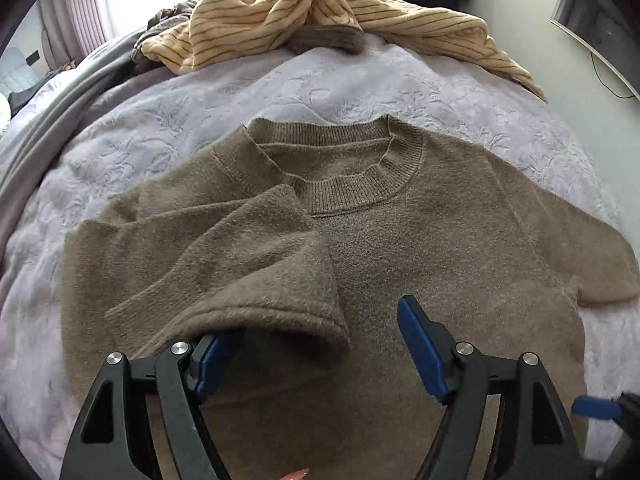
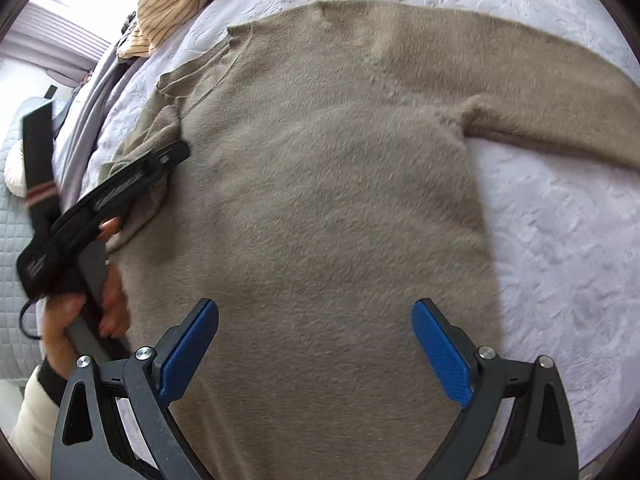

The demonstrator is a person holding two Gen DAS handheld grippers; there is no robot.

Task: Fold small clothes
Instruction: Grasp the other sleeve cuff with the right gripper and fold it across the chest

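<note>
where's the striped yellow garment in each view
Left wrist: the striped yellow garment lies top centre, beyond the brown sweater's collar.
Right wrist: garment at top left, partly cut off.
Shared landmark: the sweater's folded-in sleeve.

A plain taupe-brown knit is shown by the sweater (image 1: 420, 240), with a ribbed collar (image 1: 352, 184) of the same shade. The bedspread (image 1: 160, 120) is coloured pale lilac and embossed with a leaf pattern. A cream-yellow garment (image 1: 320, 12) is marked with thin dark stripes. Blue textured pads are carried on the black fingers (image 2: 188, 352).
</note>
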